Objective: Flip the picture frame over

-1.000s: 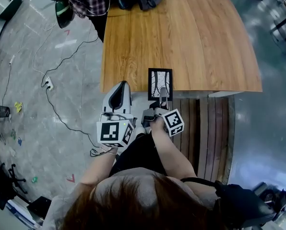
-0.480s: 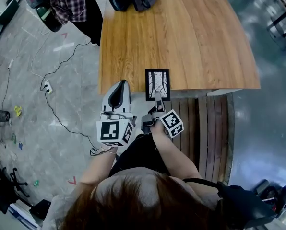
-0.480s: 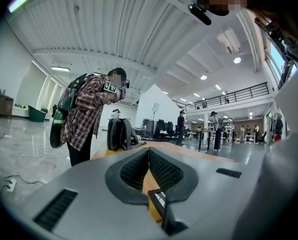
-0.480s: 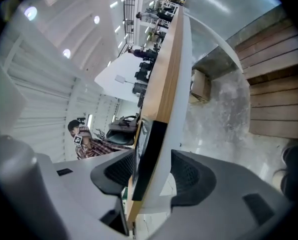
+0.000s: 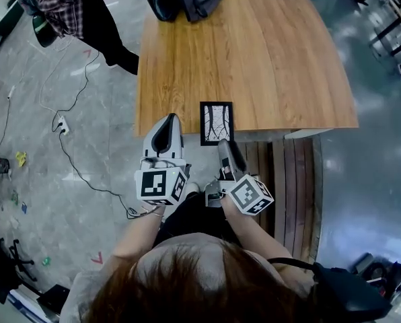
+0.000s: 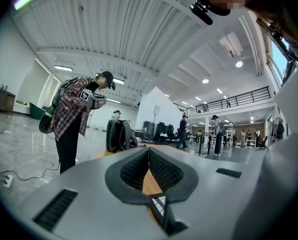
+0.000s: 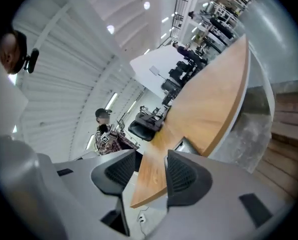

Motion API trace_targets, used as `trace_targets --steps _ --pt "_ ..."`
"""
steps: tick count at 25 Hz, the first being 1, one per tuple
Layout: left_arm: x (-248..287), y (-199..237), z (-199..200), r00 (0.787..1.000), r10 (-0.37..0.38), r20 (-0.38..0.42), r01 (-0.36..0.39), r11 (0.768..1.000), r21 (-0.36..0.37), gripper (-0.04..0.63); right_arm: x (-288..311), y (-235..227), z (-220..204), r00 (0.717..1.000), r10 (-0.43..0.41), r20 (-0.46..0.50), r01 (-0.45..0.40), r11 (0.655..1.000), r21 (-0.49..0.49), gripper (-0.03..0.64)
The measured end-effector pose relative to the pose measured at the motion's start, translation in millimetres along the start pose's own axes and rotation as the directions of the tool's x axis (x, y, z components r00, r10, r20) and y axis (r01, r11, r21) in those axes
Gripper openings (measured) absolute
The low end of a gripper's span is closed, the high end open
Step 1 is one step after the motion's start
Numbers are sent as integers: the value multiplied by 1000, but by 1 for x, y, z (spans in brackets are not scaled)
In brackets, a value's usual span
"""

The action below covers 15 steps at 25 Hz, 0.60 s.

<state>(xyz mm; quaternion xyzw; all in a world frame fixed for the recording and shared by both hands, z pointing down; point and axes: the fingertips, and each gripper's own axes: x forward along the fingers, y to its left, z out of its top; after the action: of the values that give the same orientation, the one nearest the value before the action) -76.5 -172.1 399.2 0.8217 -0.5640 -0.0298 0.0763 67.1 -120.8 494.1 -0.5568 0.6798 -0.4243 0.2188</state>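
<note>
left gripper (image 5: 171, 118) closed, right gripper (image 5: 223, 145) widening, empty

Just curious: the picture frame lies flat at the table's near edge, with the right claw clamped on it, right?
No. The right claw is off the picture frame: its jaws have just been opening, nothing between them, as the right gripper view shows. The rest holds.

This is a large open lab or workshop hall, with a high ribbed white ceiling (image 6: 139, 29), strip lights (image 6: 64, 68), a railed mezzanine (image 6: 234, 98) and a polished grey floor (image 5: 52, 66) trailing cables (image 5: 76, 160). People (image 6: 216, 134) stand at distant workstations. A person in a plaid shirt (image 6: 71, 119) near the wooden counter (image 5: 254, 52) holds a marker-tagged device.
</note>
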Motion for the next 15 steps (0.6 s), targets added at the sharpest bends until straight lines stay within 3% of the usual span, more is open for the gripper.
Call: trace_targets --steps 4,6,9,13,15 --pt "2 -11 9 1000 -13 22 14 1000 -19 8 4 26 40 996 57 73 -52 996 -72 210" --pt "3 -20 17 999 -25 42 26 999 -20 8 6 50 62 990 105 96 -79 967 -241 210" --pt "6 -30 29 997 -37 68 38 999 -25 8 8 90 90 979 161 126 -74 853 -516 203" --pt "8 -41 43 994 -43 96 46 999 -30 8 6 122 108 967 199 162 -37 732 -680 28" --pt "8 -46 50 993 -45 112 48 998 -27 8 7 128 110 967 203 156 -25 683 -730 15"
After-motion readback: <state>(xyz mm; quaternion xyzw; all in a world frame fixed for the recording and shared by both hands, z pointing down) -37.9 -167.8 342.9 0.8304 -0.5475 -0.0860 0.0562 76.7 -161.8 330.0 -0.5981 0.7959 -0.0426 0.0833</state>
